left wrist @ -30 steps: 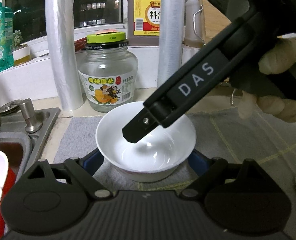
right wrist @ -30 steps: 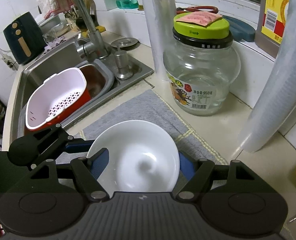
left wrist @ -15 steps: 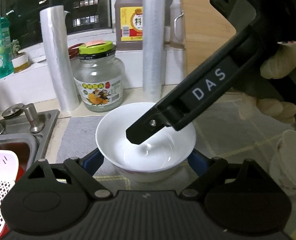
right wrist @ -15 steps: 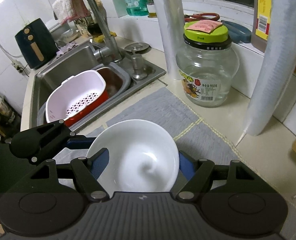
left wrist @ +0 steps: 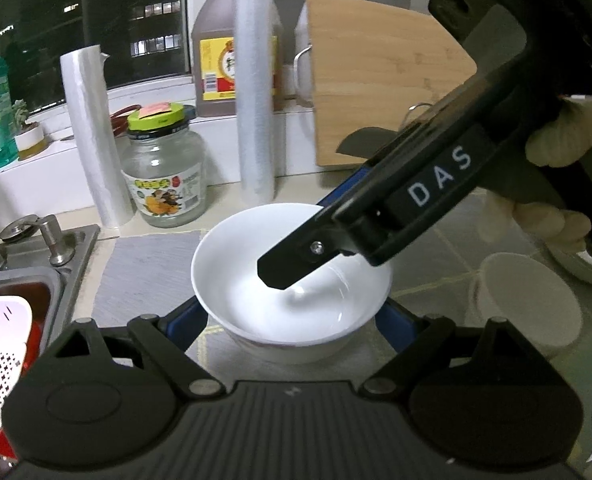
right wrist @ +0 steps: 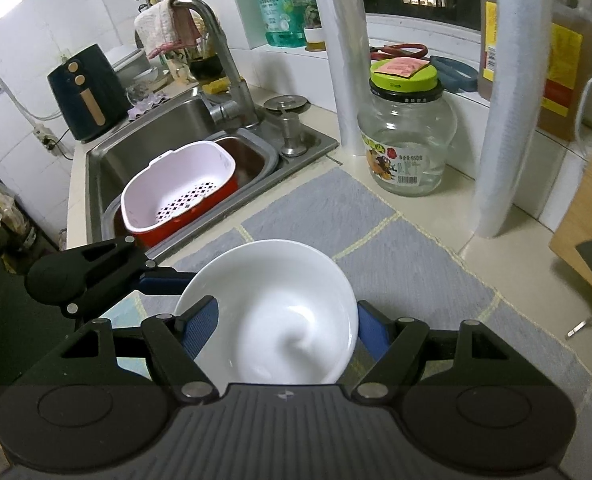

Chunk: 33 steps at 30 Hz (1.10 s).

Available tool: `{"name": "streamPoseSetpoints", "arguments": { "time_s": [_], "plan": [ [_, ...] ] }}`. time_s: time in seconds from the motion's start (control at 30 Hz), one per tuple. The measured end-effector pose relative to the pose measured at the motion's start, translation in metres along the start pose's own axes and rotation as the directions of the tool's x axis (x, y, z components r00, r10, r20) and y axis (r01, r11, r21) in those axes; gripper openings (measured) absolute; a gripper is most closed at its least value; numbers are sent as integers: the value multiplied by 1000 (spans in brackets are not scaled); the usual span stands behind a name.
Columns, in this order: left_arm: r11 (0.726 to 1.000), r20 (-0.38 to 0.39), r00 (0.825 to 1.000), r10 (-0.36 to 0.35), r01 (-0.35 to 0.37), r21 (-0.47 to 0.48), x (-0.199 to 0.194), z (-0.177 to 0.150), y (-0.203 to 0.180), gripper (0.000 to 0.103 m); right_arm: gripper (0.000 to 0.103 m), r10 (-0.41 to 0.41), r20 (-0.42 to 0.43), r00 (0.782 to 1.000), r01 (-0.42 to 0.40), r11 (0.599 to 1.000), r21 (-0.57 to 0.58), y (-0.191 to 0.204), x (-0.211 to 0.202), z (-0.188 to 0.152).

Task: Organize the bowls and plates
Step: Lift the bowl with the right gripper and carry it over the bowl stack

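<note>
A white bowl (left wrist: 248, 280) hangs a little above the grey mat (left wrist: 144, 264), gripped by both grippers at once. In the left wrist view my left gripper (left wrist: 292, 320) is shut on it, blue pads against its two sides. My right gripper (left wrist: 307, 236) reaches in from the upper right, held by a gloved hand (left wrist: 563, 140), with one black finger over the bowl's inside. In the right wrist view the bowl (right wrist: 272, 304) sits between the blue pads of my right gripper (right wrist: 286, 322), which is shut on it. The left gripper's finger (right wrist: 164, 282) meets the bowl's left rim.
A glass jar (left wrist: 164, 176) with a green lid, two plastic-wrap rolls (left wrist: 96, 140) and a wooden board (left wrist: 383, 80) stand along the back. The sink (right wrist: 168, 136) with a pink colander (right wrist: 180, 192) lies left. A second white bowl (left wrist: 527, 304) sits on the right.
Both grippers have risen and drawn back from the jar and the wall with the bowl still held. The wooden board and the bowl on the right have come into view.
</note>
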<state>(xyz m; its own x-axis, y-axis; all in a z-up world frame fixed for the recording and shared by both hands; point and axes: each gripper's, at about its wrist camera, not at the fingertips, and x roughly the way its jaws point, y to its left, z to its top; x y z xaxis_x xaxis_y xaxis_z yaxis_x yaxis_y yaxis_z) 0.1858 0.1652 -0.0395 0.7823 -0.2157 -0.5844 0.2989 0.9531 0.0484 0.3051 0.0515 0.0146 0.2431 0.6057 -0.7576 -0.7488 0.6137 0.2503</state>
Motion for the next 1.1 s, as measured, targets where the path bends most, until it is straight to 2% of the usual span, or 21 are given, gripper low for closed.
{"name": "streamPoseSetpoints", "arguments": {
  "time_s": [0.57, 1.1],
  "plan": [
    [998, 15, 999, -44, 43, 44, -26, 8, -52, 90, 80, -19, 58, 998, 18, 1000, 24, 0, -66, -41],
    [985, 26, 990, -140, 136, 102, -22, 18, -97, 90, 80, -107, 90, 990, 98, 991, 93, -17, -112, -78]
  ]
}}
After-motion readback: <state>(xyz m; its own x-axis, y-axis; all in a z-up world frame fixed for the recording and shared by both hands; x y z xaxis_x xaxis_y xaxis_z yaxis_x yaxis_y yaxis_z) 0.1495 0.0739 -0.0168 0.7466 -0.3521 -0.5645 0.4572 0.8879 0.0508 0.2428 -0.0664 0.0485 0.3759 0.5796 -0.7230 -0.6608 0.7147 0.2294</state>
